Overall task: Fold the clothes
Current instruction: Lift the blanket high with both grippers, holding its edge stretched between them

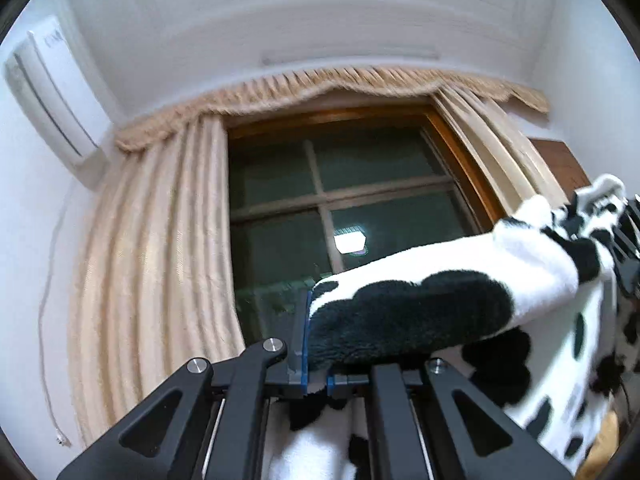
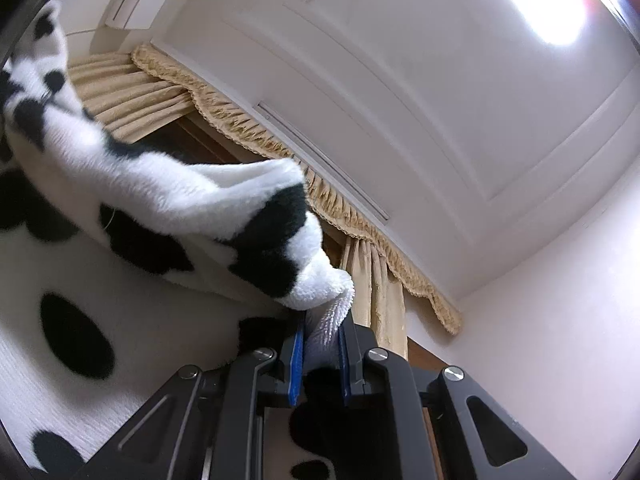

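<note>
The left gripper (image 1: 318, 344) is clamping a thick edge of the cow-print fleece garment (image 1: 420, 304), its blue-padded jaws pressing the black-and-white pile between them, with the fabric covering the right-hand finger. From there the garment is stretching up and to the right across the left wrist view, where the dark frame of the other gripper is showing at the picture's edge. The right gripper (image 2: 320, 354) is pinching a bunched white corner of the same garment (image 2: 160, 200), ribbed cloth sitting squeezed between its two blue pads while the fleece is rolling over the fingertips and spreading away to the left. Both cameras are pointing upward, so the garment is hanging in the air between the two grippers rather than lying on any surface in view. Behind it a dark wood-framed window (image 1: 320, 208) is showing, with beige curtains (image 1: 152, 248) and a ruffled valance (image 2: 320, 184), a white air conditioner (image 1: 52, 88) on the wall, and a bright ceiling light (image 2: 548, 0) glaring overhead
</note>
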`<state>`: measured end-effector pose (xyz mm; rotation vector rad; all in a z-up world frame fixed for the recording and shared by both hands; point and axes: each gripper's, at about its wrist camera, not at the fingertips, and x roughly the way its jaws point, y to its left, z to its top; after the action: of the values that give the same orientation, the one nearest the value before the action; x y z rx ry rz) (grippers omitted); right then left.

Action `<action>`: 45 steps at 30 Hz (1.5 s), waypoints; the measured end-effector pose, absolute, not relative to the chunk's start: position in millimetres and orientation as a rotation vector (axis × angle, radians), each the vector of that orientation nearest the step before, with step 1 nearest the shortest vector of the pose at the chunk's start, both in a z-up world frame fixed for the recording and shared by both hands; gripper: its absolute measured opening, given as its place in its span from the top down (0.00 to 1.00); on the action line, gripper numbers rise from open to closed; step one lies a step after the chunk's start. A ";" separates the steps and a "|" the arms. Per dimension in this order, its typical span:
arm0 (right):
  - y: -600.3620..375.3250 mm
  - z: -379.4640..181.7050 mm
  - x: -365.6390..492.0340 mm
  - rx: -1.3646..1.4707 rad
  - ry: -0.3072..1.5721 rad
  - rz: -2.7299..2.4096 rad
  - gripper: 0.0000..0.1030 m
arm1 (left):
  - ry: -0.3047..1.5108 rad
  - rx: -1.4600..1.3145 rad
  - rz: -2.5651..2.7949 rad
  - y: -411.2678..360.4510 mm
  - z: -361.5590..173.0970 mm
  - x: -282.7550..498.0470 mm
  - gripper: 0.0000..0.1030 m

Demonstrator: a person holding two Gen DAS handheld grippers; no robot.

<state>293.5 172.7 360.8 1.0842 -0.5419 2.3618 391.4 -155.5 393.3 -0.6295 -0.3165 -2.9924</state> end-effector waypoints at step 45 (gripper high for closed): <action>183.2 365.4 334.0 1.043 -0.618 2.495 0.87 | -0.415 -0.398 -3.108 -158.6 423.4 404.6 0.91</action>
<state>334.0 183.2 365.4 1.0427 -0.6184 2.4947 404.6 -158.6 423.4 -0.3975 -0.4148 -3.1080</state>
